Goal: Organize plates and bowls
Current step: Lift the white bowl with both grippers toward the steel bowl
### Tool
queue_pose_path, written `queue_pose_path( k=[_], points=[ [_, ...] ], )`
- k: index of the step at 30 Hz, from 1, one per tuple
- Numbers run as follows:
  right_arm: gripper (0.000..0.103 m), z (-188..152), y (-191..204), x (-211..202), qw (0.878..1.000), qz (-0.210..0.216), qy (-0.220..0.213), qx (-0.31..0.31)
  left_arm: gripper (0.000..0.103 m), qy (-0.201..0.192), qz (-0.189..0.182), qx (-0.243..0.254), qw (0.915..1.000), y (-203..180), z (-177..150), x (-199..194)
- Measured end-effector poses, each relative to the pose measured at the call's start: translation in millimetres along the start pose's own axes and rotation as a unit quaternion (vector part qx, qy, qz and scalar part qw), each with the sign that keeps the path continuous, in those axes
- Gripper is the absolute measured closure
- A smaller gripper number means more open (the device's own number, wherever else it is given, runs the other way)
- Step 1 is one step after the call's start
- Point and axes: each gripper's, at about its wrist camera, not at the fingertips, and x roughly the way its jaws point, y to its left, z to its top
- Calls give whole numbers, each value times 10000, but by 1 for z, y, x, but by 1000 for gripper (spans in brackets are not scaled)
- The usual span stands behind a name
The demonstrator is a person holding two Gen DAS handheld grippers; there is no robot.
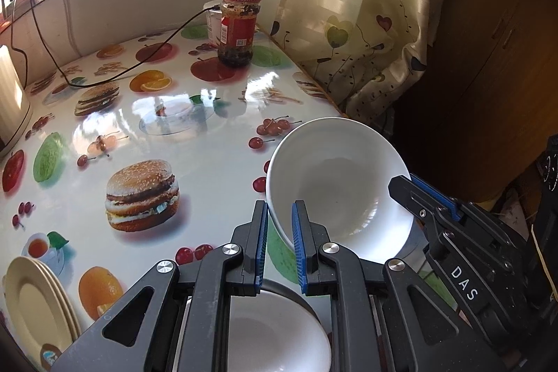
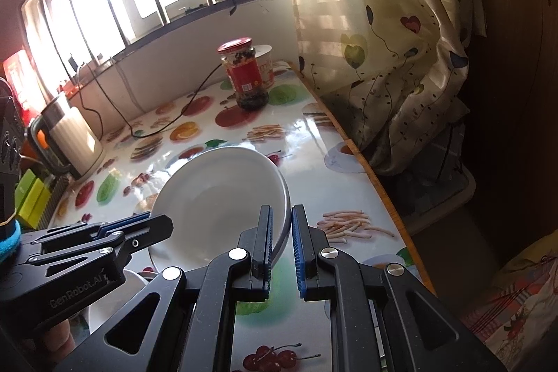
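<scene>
A white bowl (image 1: 334, 183) is held tilted above the table between both grippers. My left gripper (image 1: 280, 218) is shut on its left rim. My right gripper (image 2: 281, 222) is shut on its right rim; the bowl also shows in the right wrist view (image 2: 216, 197). The right gripper appears in the left wrist view (image 1: 415, 194), and the left gripper in the right wrist view (image 2: 153, 225). A second white bowl (image 1: 275, 333) sits below the left gripper. A stack of cream plates (image 1: 38, 302) lies at the table's near left.
The table (image 1: 216, 142) has a glossy fruit-and-burger print cloth. A red-lidded jar (image 1: 239, 27) and a white tub stand at the back. A black cable (image 1: 104, 79) crosses the back. A cream kettle (image 2: 73, 138) stands left. A curtain (image 1: 348, 6) hangs past the right edge.
</scene>
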Motion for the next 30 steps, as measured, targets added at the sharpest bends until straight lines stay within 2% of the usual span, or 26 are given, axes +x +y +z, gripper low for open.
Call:
queue_pose_path(
  k=[16,30],
  points=[
    [91,-16,37,-40,9997,80,-164,-129,88,-243,-59,-91,9996,20,-22,-44],
    [91,-31,68,-58,9991,234,-216,-272,88,-370,-112,-415,9984,42,-41,-65]
  ],
)
